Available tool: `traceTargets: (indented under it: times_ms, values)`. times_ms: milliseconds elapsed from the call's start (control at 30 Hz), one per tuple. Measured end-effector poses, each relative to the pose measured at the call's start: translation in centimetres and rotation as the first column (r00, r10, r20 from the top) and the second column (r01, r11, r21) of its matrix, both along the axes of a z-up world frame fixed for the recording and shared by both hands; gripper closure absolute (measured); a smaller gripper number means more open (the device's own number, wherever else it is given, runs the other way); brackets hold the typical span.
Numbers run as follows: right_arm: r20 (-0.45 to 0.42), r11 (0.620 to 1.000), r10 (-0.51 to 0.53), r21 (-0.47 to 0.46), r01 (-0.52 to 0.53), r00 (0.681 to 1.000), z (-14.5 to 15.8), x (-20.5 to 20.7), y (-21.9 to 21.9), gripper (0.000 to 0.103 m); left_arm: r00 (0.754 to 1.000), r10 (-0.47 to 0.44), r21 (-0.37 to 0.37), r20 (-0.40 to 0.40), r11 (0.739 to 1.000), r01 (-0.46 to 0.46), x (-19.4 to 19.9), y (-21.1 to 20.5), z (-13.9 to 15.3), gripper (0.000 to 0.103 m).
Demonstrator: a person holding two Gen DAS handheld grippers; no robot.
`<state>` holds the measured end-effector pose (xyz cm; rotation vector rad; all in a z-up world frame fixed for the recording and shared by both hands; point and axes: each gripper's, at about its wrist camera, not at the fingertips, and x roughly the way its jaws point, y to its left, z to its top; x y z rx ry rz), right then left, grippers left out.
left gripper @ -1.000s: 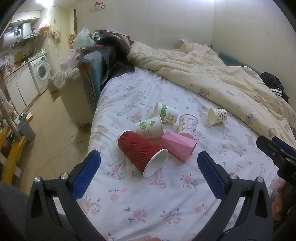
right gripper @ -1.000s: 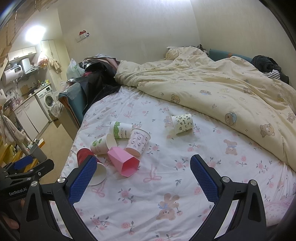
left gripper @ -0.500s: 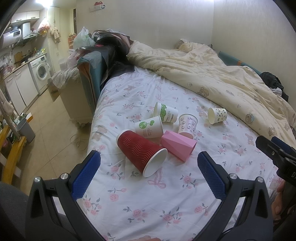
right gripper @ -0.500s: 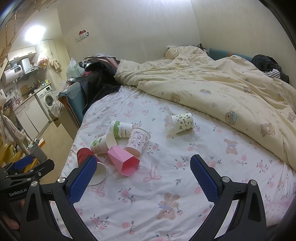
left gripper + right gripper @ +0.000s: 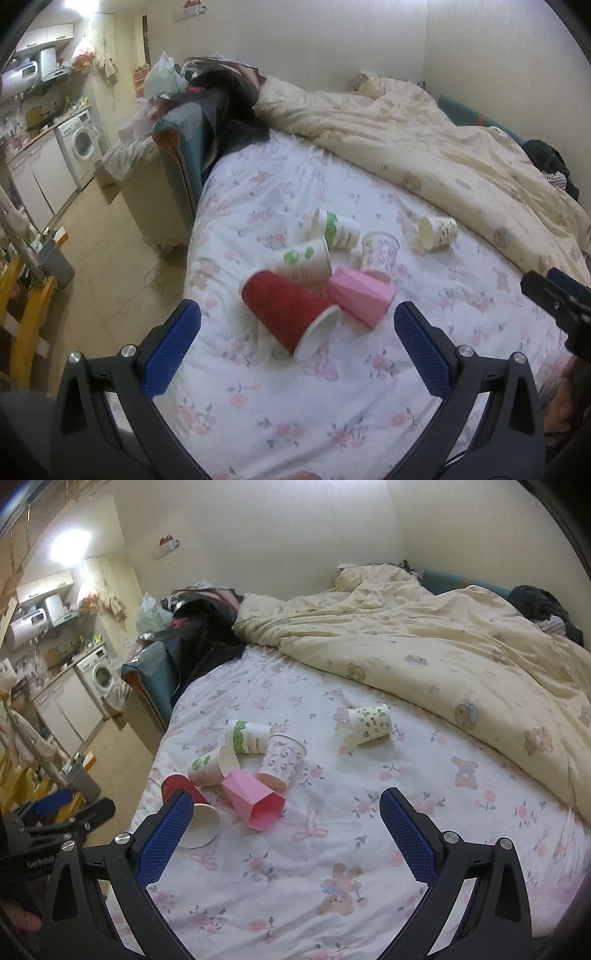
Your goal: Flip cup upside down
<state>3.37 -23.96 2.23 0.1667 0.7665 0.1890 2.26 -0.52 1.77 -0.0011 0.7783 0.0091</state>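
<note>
Several cups lie on the flowered bed sheet (image 5: 295,406). A red ribbed cup (image 5: 288,314) lies on its side, mouth toward me, beside a pink faceted cup (image 5: 360,297). Two white cups with green print (image 5: 306,260) (image 5: 338,230) lie behind them. A patterned cup (image 5: 380,253) stands mouth up, tilted. Another patterned cup (image 5: 437,230) lies apart to the right. My left gripper (image 5: 295,354) is open and empty, just short of the red cup. My right gripper (image 5: 286,834) is open and empty, near the pink cup (image 5: 253,799).
A cream duvet (image 5: 424,147) covers the far and right side of the bed. Dark clothes and a teal headboard (image 5: 184,155) stand at the left edge. The floor and a washing machine (image 5: 83,142) lie beyond the left edge.
Both grippers have hardly moved; the views shift only slightly. The cups lie as before.
</note>
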Motion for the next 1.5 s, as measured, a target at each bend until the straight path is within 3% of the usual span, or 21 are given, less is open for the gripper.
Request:
traceTargets:
  times_ms: [167, 333, 500, 600, 733, 833, 933, 1033, 1167, 1367, 1500]
  values:
    - [-0.079, 0.999, 0.045, 0.011, -0.044, 0.996, 0.1, 3.3, -0.1, 0.0, 1.0, 0.016, 0.016, -0.022, 1.0, -0.016, 3.1, 0.7, 1.2, 0.0]
    - [-0.228, 0.994, 0.107, 0.027, -0.104, 0.968, -2.0, 7.7, 0.2, 0.0, 0.992, -0.001, 0.067, -0.126, 0.998, 0.009, 6.3, 1.0, -0.1, 0.0]
    - [-0.407, 0.981, 0.188, 0.028, -0.194, 0.894, -5.9, 11.6, 2.0, 0.0, 0.977, 0.001, 0.037, -0.213, 0.999, 0.007, 7.9, 2.1, -2.6, 0.0]
    - [-0.498, 0.96, 0.265, 0.057, -0.274, 0.826, -8.6, 13.5, 4.4, 0.0, 0.958, 0.007, 0.008, -0.286, 1.0, -0.004, 8.7, 2.6, -4.6, 0.0]
    - [-0.576, 0.922, 0.308, -0.015, -0.386, 0.757, -11.6, 15.7, 7.9, 0.001, 0.95, 0.027, 0.007, -0.31, 1.0, -0.026, 8.8, 3.1, -5.3, 0.0]
    - [-0.615, 0.906, 0.293, -0.066, -0.418, 0.732, -13.7, 17.0, 9.3, 0.002, 0.945, 0.042, -0.01, -0.325, 0.999, -0.048, 9.1, 3.8, -5.7, 0.0]
    - [-0.653, 0.899, 0.31, -0.036, -0.437, 0.691, -15.7, 18.1, 10.1, 0.005, 0.937, 0.061, -0.007, -0.344, 0.998, -0.067, 9.5, 4.2, -6.3, 0.0]
    - [-0.672, 0.896, 0.311, -0.029, -0.443, 0.672, -16.7, 18.7, 10.5, 0.008, 0.935, 0.076, 0.015, -0.347, 0.997, -0.076, 9.8, 4.1, -6.6, 0.0]
    - [-0.691, 0.884, 0.319, -0.029, -0.466, 0.648, -17.6, 19.0, 11.2, 0.02, 0.926, 0.067, 0.009, -0.371, 0.998, -0.068, 10.0, 3.7, -7.2, 0.0]
    - [-0.68, 0.879, 0.316, -0.053, -0.474, 0.661, -17.3, 18.4, 10.8, 0.029, 0.927, 0.049, 0.006, -0.373, 0.999, -0.051, 9.8, 3.1, -7.2, 0.0]
    - [-0.671, 0.897, 0.313, -0.024, -0.442, 0.672, -16.1, 17.1, 8.8, 0.034, 0.925, 0.037, -0.02, -0.377, 0.999, -0.048, 9.6, 3.1, -7.0, 0.0]
